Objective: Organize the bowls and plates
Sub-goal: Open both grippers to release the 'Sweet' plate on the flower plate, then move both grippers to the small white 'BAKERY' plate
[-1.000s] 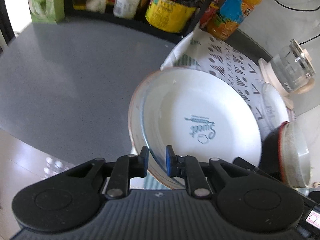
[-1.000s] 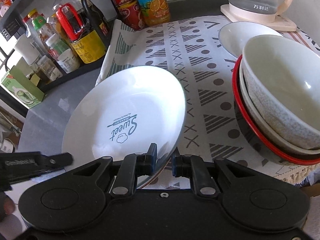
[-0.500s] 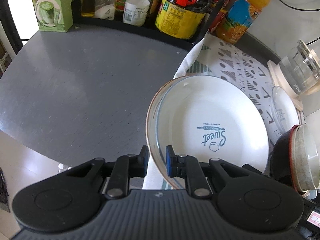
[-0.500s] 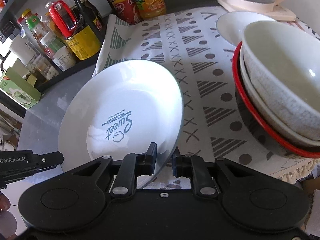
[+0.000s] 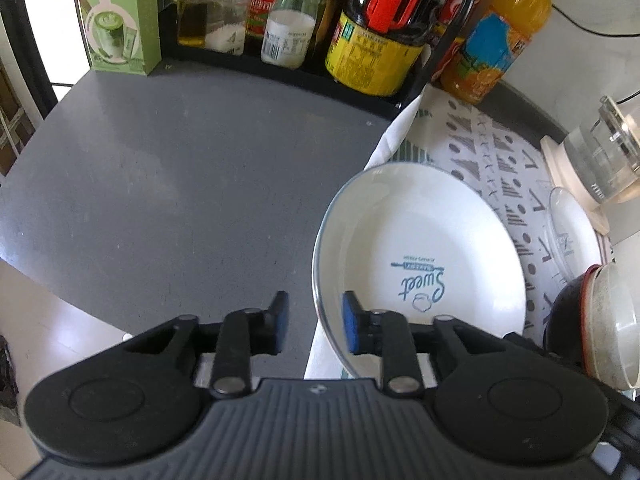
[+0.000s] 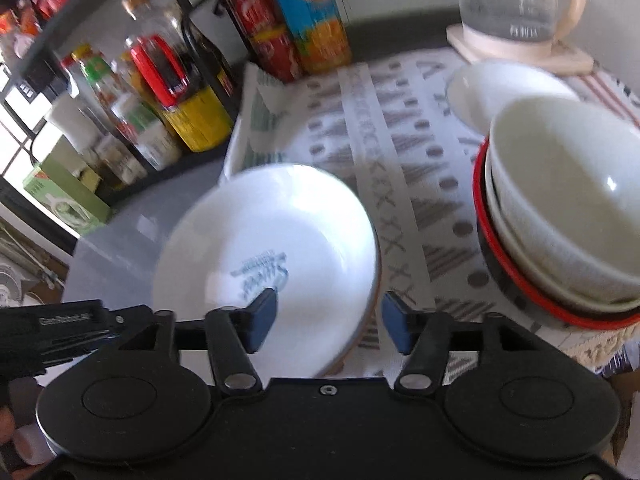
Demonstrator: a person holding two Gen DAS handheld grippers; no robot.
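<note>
Left wrist view: white plate (image 5: 424,256) printed "Sweet" lies right of centre, partly on the patterned cloth (image 5: 496,152), partly over the grey table (image 5: 180,184).
Left gripper (image 5: 314,322): jaws opening; the plate's rim sits between the blue pads, no longer squeezed.
Right gripper (image 6: 328,320): jaws opening wide; the plate's near edge (image 6: 272,248) lies between the pads, free of both.
Stacked bowls (image 6: 560,220): at right on the cloth, inside a red-rimmed bowl.
Small plate (image 6: 504,88): upper right, beside the glass kettle (image 6: 516,0).
Bottles (image 5: 360,28): along the top.
</note>
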